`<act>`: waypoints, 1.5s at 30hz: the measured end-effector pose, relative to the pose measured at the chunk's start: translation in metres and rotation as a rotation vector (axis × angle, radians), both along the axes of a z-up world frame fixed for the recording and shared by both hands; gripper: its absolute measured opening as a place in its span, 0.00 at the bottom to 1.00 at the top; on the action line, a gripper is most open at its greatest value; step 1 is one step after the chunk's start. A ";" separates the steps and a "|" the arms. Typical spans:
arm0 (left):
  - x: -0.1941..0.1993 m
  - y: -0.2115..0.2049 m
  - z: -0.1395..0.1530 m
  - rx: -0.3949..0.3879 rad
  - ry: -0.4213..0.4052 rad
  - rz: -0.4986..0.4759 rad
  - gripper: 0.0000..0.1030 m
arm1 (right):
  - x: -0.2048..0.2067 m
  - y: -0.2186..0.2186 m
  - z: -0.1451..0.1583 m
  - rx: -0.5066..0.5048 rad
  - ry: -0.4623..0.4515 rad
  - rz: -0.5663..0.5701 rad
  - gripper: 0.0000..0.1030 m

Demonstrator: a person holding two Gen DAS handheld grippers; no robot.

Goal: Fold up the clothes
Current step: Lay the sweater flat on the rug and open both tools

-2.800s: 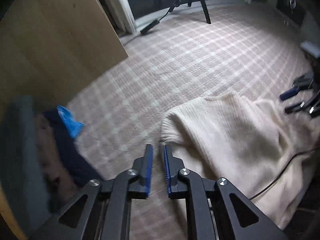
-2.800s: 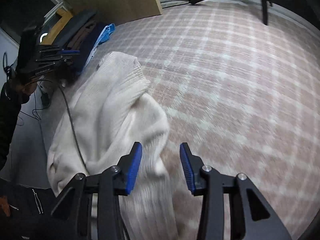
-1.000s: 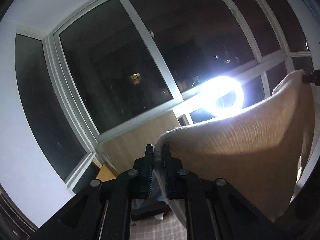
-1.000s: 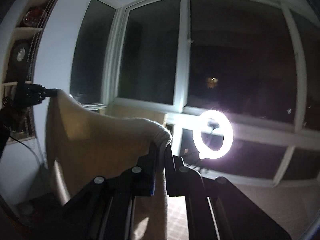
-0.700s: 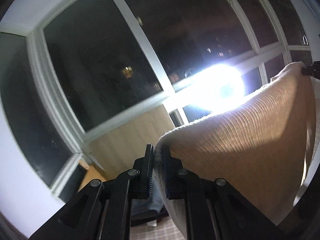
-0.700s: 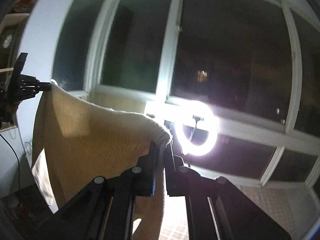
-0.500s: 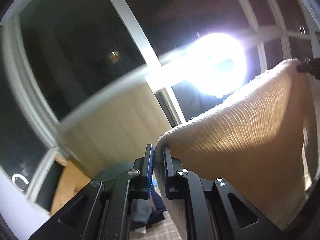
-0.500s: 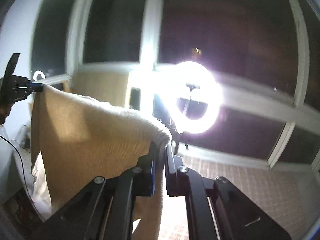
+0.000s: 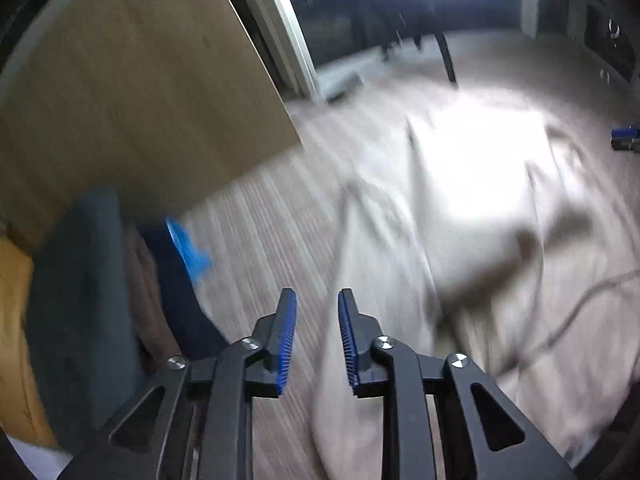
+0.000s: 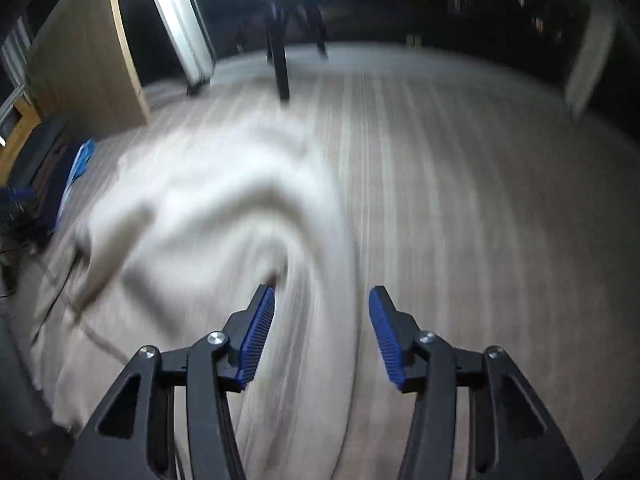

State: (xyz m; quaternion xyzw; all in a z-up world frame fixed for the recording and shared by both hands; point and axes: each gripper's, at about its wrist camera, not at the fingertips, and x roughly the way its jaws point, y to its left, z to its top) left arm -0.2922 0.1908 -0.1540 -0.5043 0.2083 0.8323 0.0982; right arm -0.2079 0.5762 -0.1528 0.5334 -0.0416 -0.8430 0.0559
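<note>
A cream knitted sweater point(image 9: 460, 200) lies spread and rumpled on the checked carpet, blurred by motion. My left gripper point(image 9: 317, 300) points down over the sweater's left edge. Its jaws are opening, and the blue pads point(image 9: 286, 340) press on nothing. In the right wrist view the same sweater point(image 10: 208, 208) fills the left half. My right gripper point(image 10: 322, 296) hovers over the sweater's right edge with its jaws opening wide. Cloth shows below the gap, but the pads are apart from it.
A wooden panel point(image 9: 140, 100) stands at the left. Below it lies a pile of dark clothes point(image 9: 80, 280) with a bright blue piece point(image 9: 188, 248). A thin cable point(image 9: 580, 308) crosses the sweater. A stand's dark leg point(image 10: 282, 68) rises on the carpet point(image 10: 460, 200) behind.
Both grippers held the sweater's top edge up against the window and the ring light. They have swung down towards the floor and let go, and the sweater now lies on the carpet.
</note>
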 end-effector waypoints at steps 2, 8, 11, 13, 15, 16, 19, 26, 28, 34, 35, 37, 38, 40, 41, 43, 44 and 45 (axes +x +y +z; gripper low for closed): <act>0.021 -0.008 -0.023 -0.005 -0.052 0.023 0.25 | 0.027 0.005 -0.018 -0.028 -0.057 0.002 0.47; 0.047 -0.027 -0.073 -0.075 -0.133 0.120 0.27 | 0.073 0.021 -0.053 -0.068 -0.151 -0.085 0.48; 0.048 -0.030 -0.080 -0.052 -0.140 0.137 0.27 | 0.082 0.021 -0.057 -0.086 -0.140 -0.077 0.52; 0.051 -0.032 -0.080 -0.013 -0.146 0.144 0.22 | 0.084 0.015 -0.057 -0.090 -0.144 -0.059 0.55; 0.055 -0.029 -0.079 0.014 -0.151 0.131 0.14 | 0.085 0.008 -0.056 -0.121 -0.139 -0.020 0.55; 0.057 -0.026 -0.078 0.024 -0.154 0.119 0.08 | 0.085 0.002 -0.055 -0.106 -0.133 0.001 0.55; 0.070 -0.017 -0.077 0.018 -0.151 0.084 0.00 | 0.085 -0.015 -0.054 -0.067 -0.116 0.062 0.23; 0.063 -0.041 -0.035 -0.072 -0.036 0.176 0.00 | 0.086 -0.008 -0.023 -0.036 -0.071 0.100 0.11; 0.063 -0.062 -0.014 -0.010 -0.024 0.196 0.00 | 0.084 0.007 -0.005 0.005 -0.037 0.069 0.11; 0.078 -0.064 -0.031 0.036 -0.146 0.146 0.29 | 0.056 0.052 0.011 0.321 -0.012 -0.112 0.11; 0.083 -0.060 -0.039 0.050 -0.172 0.141 0.35 | 0.051 0.064 0.007 0.352 -0.034 -0.151 0.11; 0.092 -0.052 -0.055 0.071 -0.216 0.131 0.34 | 0.042 0.084 -0.002 0.373 -0.090 -0.224 0.14; 0.096 -0.048 -0.060 0.057 -0.211 0.126 0.37 | 0.044 0.087 0.000 0.332 -0.083 -0.235 0.14; 0.105 -0.039 -0.070 0.029 -0.201 0.116 0.38 | 0.047 0.087 0.005 0.237 -0.059 -0.237 0.24; 0.108 -0.036 -0.074 0.020 -0.196 0.115 0.30 | 0.052 0.083 0.009 0.198 -0.043 -0.226 0.30; 0.110 -0.035 -0.074 0.039 -0.189 0.137 0.06 | 0.063 0.073 0.017 0.150 -0.027 -0.184 0.46; 0.111 -0.035 -0.074 0.039 -0.186 0.147 0.05 | 0.067 0.064 0.019 0.125 -0.023 -0.164 0.46; 0.112 -0.035 -0.073 0.034 -0.181 0.153 0.05 | 0.070 0.054 0.021 0.100 -0.019 -0.143 0.46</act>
